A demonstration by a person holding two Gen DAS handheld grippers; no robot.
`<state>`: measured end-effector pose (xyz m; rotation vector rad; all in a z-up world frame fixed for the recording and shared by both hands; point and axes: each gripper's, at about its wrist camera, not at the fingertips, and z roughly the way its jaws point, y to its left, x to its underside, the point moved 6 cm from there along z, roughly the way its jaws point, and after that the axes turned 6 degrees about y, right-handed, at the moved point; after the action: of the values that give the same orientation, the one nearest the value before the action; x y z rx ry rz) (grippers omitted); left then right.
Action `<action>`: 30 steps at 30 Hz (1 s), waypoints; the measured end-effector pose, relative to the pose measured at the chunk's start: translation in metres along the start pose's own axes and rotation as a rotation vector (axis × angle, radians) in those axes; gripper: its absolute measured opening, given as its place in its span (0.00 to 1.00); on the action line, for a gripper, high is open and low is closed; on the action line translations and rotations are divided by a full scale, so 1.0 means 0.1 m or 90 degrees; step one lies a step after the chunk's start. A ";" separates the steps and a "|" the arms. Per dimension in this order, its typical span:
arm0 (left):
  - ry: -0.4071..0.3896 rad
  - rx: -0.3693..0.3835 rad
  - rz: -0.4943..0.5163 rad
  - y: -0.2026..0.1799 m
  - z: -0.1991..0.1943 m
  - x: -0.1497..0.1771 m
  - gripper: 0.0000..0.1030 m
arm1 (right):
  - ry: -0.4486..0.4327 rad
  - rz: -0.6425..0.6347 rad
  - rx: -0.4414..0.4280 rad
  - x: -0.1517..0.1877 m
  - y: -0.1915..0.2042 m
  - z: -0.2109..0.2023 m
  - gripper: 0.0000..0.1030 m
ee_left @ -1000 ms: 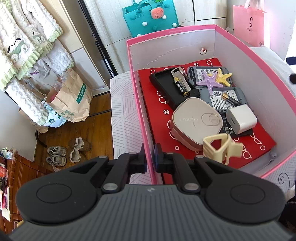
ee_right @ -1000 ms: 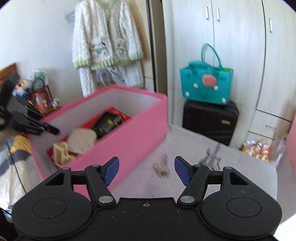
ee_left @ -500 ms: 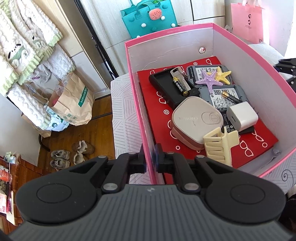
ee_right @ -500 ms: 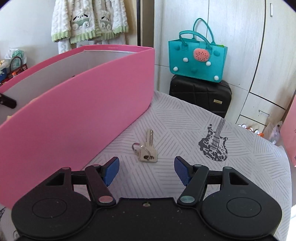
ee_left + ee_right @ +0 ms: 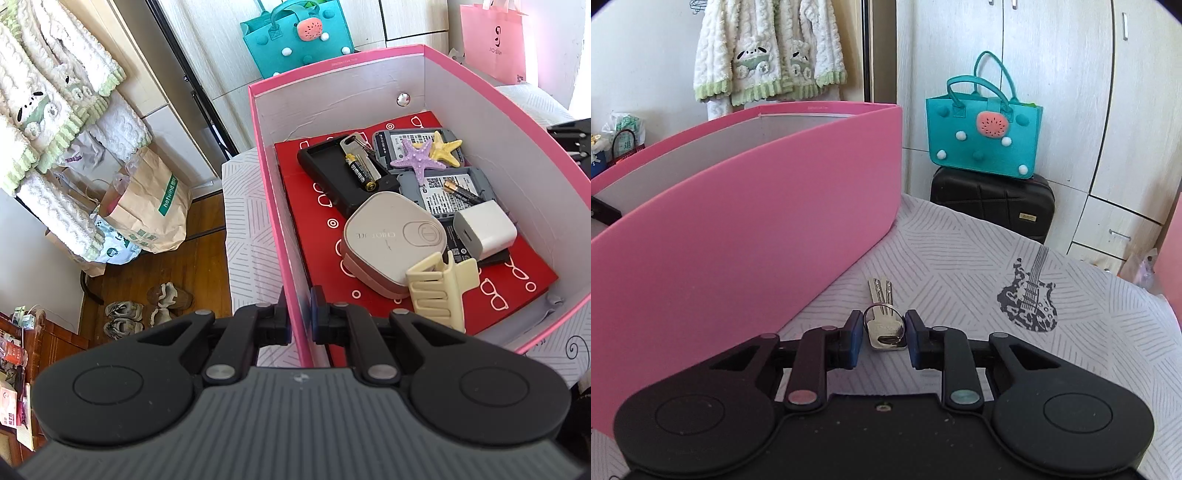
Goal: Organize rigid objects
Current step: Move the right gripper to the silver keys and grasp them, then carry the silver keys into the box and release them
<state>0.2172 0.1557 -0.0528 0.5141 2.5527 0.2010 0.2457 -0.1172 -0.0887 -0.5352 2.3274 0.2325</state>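
Striped cloth (image 5: 960, 258) covered the table where I worked, my left gripper (image 5: 299, 321) clamped on the near wall of the pink box (image 5: 480, 96), unmoved from a second earlier. My right gripper (image 5: 882, 339) had dropped from above the box to the cloth just beside its long side; its jaws were closing around the keys (image 5: 882, 321), pads flanking the ring and key heads, contact unclear.

starfish (image 5: 421, 158): 2; batteries (image 5: 361, 173): 2; keys (image 5: 882, 321): 2; box (image 5: 480, 85): 1
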 end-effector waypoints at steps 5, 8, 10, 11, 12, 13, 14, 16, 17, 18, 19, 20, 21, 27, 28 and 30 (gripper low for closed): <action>0.001 0.002 0.000 0.00 0.00 0.00 0.08 | -0.004 0.048 -0.037 0.02 -0.01 -0.19 0.27; -0.001 0.004 -0.002 0.00 0.00 0.00 0.08 | -0.022 0.062 -0.049 -0.04 -0.01 -0.35 0.27; -0.006 0.006 -0.005 0.01 0.00 0.00 0.08 | -0.035 0.069 -0.057 -0.09 -0.02 -0.45 0.27; -0.009 0.006 -0.005 0.01 0.00 0.01 0.08 | -0.041 0.072 -0.054 -0.12 -0.02 -0.50 0.27; -0.011 0.005 -0.005 0.01 0.00 0.01 0.08 | -0.048 0.073 -0.049 -0.15 -0.02 -0.55 0.27; -0.013 0.005 -0.005 0.01 -0.01 0.01 0.08 | -0.055 0.074 -0.048 -0.19 -0.02 -0.60 0.27; -0.014 0.005 -0.005 0.01 -0.01 0.00 0.08 | -0.062 0.075 -0.049 -0.22 -0.02 -0.65 0.27; -0.015 0.009 -0.007 0.02 -0.01 0.00 0.08 | -0.082 0.073 -0.043 -0.32 -0.01 -0.76 0.27; -0.017 0.012 -0.008 0.02 0.00 0.00 0.08 | -0.093 0.069 -0.038 -0.37 -0.01 -0.83 0.27; -0.018 0.014 -0.009 0.03 0.00 0.00 0.08 | -0.101 0.064 -0.035 -0.43 0.00 -0.88 0.27; -0.020 0.017 -0.011 0.03 0.00 0.00 0.08 | -0.112 0.066 -0.031 -0.49 0.00 -0.95 0.27; -0.021 0.019 -0.012 0.04 -0.01 0.01 0.08 | -0.123 0.066 -0.032 -0.55 0.01 -1.01 0.27; -0.023 0.021 -0.013 0.04 -0.01 0.01 0.08 | -0.133 0.065 -0.036 -0.61 0.03 -1.07 0.27; -0.029 0.030 -0.020 0.05 0.00 0.01 0.08 | -0.176 0.060 -0.119 -0.97 0.26 -1.26 0.27; -0.029 0.031 -0.022 0.05 0.00 0.01 0.08 | -0.176 0.059 -0.134 -1.02 0.33 -1.23 0.27; -0.030 0.033 -0.025 0.05 0.00 0.01 0.08 | -0.168 0.049 -0.169 -1.11 0.50 -1.14 0.27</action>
<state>0.2180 0.1608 -0.0519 0.4829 2.5246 0.1080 0.2261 -0.0738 0.0710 -0.5091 2.0738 0.6172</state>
